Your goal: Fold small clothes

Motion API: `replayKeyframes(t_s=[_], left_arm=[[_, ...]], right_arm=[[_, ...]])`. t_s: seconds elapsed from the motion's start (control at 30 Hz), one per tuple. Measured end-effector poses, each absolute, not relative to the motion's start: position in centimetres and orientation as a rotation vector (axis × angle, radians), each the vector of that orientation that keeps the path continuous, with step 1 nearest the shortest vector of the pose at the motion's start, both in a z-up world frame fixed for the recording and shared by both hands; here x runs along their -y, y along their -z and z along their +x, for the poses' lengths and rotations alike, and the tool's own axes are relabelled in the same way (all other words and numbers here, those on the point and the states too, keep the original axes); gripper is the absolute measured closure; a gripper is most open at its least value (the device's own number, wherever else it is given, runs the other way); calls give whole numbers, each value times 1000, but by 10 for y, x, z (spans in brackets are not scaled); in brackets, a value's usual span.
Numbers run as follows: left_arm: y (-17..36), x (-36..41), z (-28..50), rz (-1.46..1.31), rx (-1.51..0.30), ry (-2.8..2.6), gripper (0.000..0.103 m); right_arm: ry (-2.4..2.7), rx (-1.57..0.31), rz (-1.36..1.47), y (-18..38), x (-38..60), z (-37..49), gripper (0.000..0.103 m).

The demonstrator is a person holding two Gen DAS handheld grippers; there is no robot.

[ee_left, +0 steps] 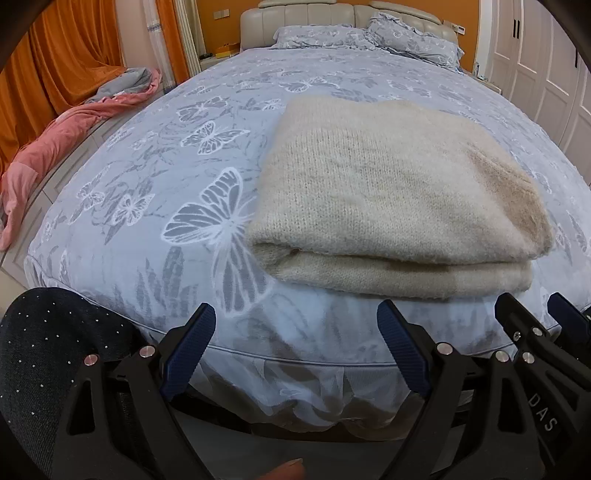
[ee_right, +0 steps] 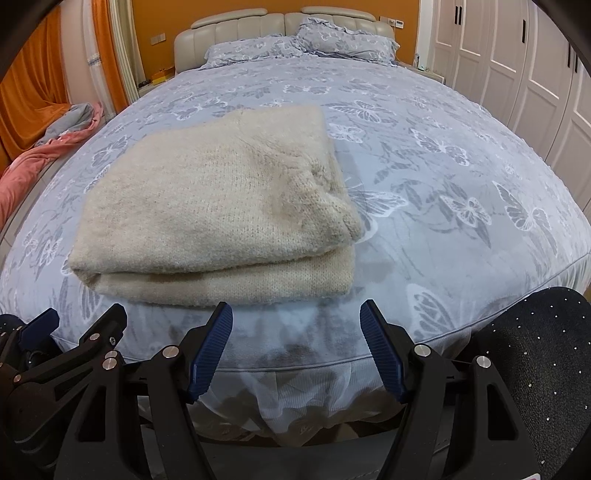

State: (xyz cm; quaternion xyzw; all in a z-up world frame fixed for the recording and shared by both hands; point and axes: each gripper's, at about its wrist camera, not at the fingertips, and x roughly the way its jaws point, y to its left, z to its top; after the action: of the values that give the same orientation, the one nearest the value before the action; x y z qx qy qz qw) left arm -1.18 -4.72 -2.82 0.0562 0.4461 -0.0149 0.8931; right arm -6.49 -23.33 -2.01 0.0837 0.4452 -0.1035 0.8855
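A cream knit garment (ee_left: 399, 195) is seen folded into a thick rectangle, lying flat on the bed (ee_left: 155, 206) near its foot edge, on the butterfly-print cover. The left gripper (ee_left: 295, 350) is held short of the bed edge, its fingers (ee_left: 192, 347) spread wide with nothing between them. The right gripper (ee_right: 295, 347) is held beside it, likewise spread wide and empty, clear of the garment. Two pillows (ee_right: 303, 46) are noted at the headboard. A pink cloth (ee_left: 48, 155) is seen left of the bed.

Orange wall (ee_right: 221, 22); beige headboard (ee_right: 236, 33); white wardrobe doors (ee_right: 517, 55); orange curtains (ee_left: 70, 48).
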Motion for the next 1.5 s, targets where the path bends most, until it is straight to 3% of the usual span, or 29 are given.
replayKeyframes(t_s=[1.5], left_arm=[[28, 51, -15, 135, -918, 27, 16]], right_arm=[[223, -915, 172, 18, 233, -66, 33]])
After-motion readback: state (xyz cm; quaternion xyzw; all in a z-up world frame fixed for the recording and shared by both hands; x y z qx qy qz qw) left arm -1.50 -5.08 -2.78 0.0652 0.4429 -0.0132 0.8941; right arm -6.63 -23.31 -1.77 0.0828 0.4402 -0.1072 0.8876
